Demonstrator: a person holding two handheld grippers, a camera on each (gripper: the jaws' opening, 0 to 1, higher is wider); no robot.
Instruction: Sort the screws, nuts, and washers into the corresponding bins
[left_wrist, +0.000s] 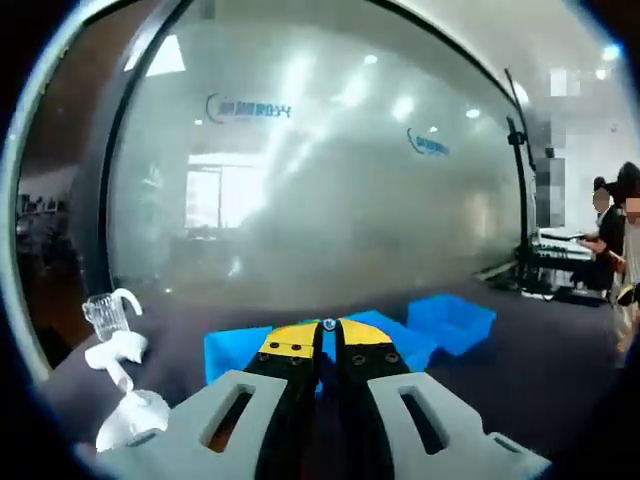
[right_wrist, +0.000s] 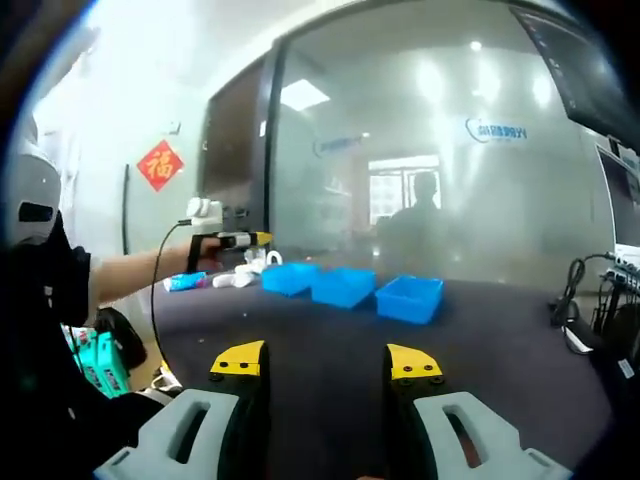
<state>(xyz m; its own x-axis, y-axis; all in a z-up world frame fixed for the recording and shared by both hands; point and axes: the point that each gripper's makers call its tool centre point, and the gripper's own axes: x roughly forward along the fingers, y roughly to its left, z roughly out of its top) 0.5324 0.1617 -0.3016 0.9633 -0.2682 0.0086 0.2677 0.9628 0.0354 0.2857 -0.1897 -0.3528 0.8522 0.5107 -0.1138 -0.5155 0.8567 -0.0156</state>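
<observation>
Three blue bins (right_wrist: 343, 286) stand in a row on the dark table (right_wrist: 330, 340), far ahead of my right gripper (right_wrist: 326, 362), which is open with nothing between its jaws. The left gripper (right_wrist: 232, 240) hovers in a person's hand above the left end of that row. In the left gripper view my left gripper (left_wrist: 328, 330) is shut, with a tiny shiny metal part (left_wrist: 328, 323) pinched at its tips; whether it is a nut, washer or screw I cannot tell. The blue bins (left_wrist: 452, 322) lie just beyond and below those tips.
White plastic pieces and a clear holder (left_wrist: 115, 345) sit left of the bins. A frosted glass wall (left_wrist: 330, 170) rises behind the table. Cables (right_wrist: 575, 285) lie at the table's right edge. A person sits at a desk (left_wrist: 605, 235) far right.
</observation>
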